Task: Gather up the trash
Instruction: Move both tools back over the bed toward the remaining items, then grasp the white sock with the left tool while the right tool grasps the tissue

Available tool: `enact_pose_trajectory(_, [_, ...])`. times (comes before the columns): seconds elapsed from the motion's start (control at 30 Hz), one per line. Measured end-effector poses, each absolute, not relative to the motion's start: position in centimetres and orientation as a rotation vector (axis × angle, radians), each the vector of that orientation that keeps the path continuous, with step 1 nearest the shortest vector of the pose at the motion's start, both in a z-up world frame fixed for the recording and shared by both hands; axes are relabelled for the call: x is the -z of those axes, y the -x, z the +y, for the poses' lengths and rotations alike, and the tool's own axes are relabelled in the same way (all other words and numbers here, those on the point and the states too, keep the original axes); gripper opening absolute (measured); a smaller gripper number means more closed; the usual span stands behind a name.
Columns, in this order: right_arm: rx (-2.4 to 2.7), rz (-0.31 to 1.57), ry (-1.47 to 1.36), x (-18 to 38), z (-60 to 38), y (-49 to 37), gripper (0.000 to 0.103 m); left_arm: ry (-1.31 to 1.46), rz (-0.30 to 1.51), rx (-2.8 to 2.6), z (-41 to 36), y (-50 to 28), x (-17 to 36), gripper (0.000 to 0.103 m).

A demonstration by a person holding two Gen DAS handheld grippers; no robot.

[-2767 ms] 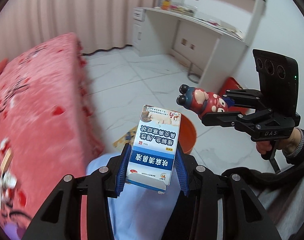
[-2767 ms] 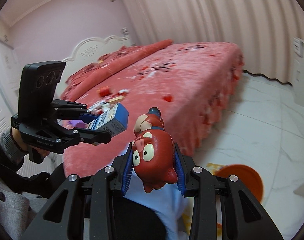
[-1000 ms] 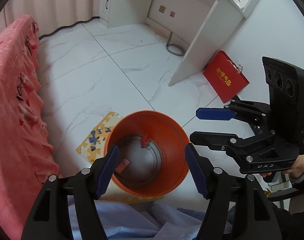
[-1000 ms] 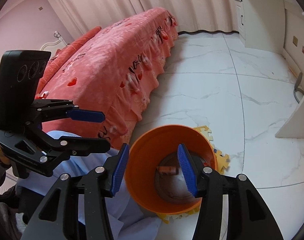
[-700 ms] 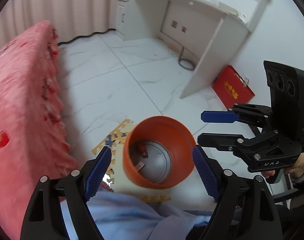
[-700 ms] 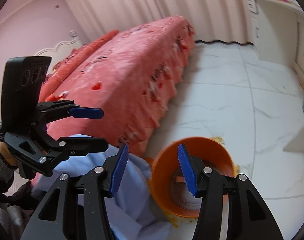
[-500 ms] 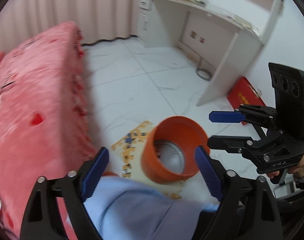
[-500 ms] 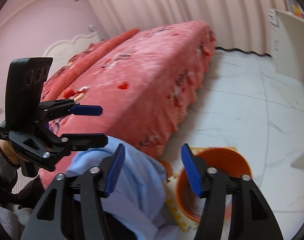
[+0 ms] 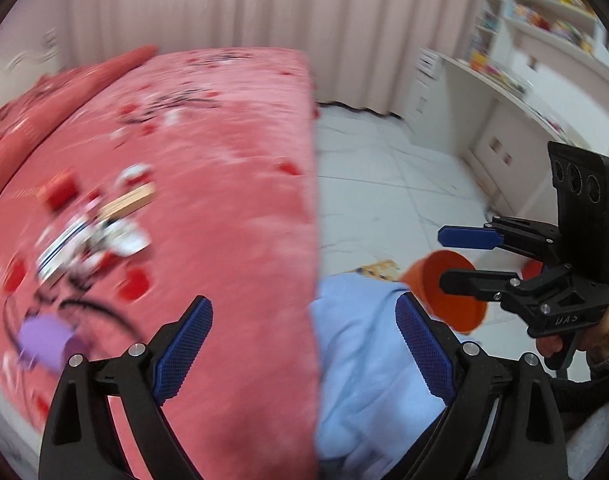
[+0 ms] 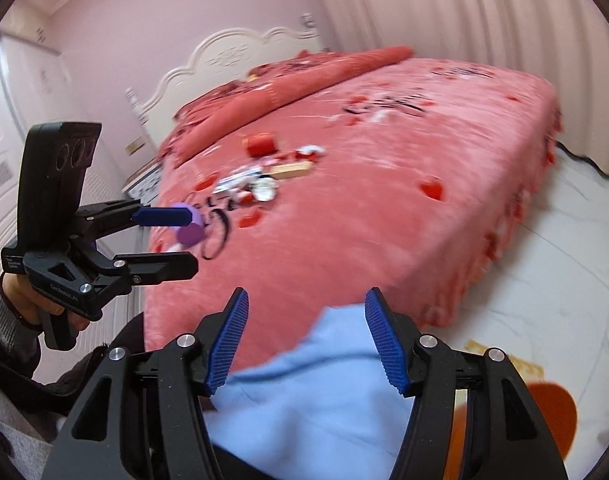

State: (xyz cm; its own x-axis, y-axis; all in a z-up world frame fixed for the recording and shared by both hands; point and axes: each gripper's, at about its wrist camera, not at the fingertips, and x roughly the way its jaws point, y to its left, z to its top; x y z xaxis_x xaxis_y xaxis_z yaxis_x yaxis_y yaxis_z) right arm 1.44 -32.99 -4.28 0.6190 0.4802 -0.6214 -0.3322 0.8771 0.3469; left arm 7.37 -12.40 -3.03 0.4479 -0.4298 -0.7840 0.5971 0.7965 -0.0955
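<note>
My left gripper (image 9: pixel 304 322) is open and empty, pointing over the edge of the red bed (image 9: pixel 208 184). It also shows in the right wrist view (image 10: pixel 172 240). My right gripper (image 10: pixel 306 320) is open and empty, facing the bed (image 10: pixel 384 200); it also shows in the left wrist view (image 9: pixel 456 260). Blurred trash lies on the bedspread: wrappers and a tan box (image 9: pixel 124 204), a red packet (image 10: pixel 260 144), a purple object (image 9: pixel 44 340). The orange bin (image 9: pixel 444 292) stands on the floor beside the bed, low in the right wrist view (image 10: pixel 552 412).
A light blue cloth (image 9: pixel 368 360) covers the lap below both grippers. White marble floor (image 9: pixel 384 184) lies right of the bed. A white desk with shelves (image 9: pixel 504 92) stands along the far right wall. A white headboard (image 10: pixel 232 56) is at the bed's far end.
Both grippers held a medicine box and a red toy, then stood open over the bin with items inside. Since then both have swung up and away from the bin toward the bed.
</note>
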Motion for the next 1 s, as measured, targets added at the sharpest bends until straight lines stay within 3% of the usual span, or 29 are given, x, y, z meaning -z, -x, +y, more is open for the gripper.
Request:
enact_pose_trajectory(0.57, [-0.635,0.772,-0.089,2.6,-21.7,-11.7,0.061,-0.075,0.901,0.437,0.3,-14.9,2.7,0.092])
enact_pose_trajectory(1.0, [-0.69,0.809,-0.049,5.2,-17.2,-21.6,0.061,-0.006,1.018,0.414,2.4,-23.8,6.8,0.092])
